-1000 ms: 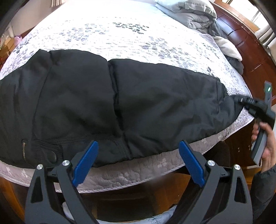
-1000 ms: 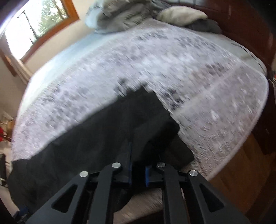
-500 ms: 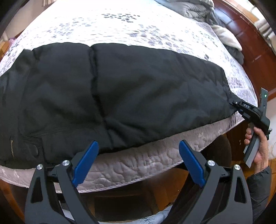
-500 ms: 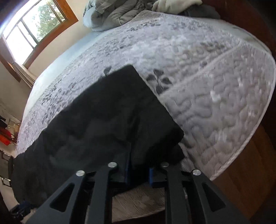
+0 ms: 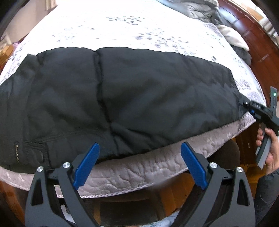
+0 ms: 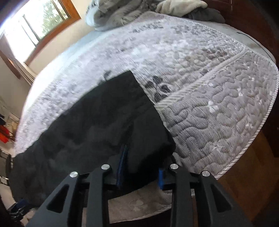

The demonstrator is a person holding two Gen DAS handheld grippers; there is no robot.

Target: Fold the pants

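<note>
Pants point(image 5: 139, 97) lie across the mattress's point(image 5: 143, 172) near edge; bedding point(image 6: 122, 15) heaped at its far end

daylight is pouring in from the window point(image 6: 38, 26), blowing it out to white glare. you are getting motion blur across the mattress point(image 6: 191, 57) in the right wrist view, while the left wrist view is staying sharp. fisheye bending is curving and darkening both frames' edges.
</note>
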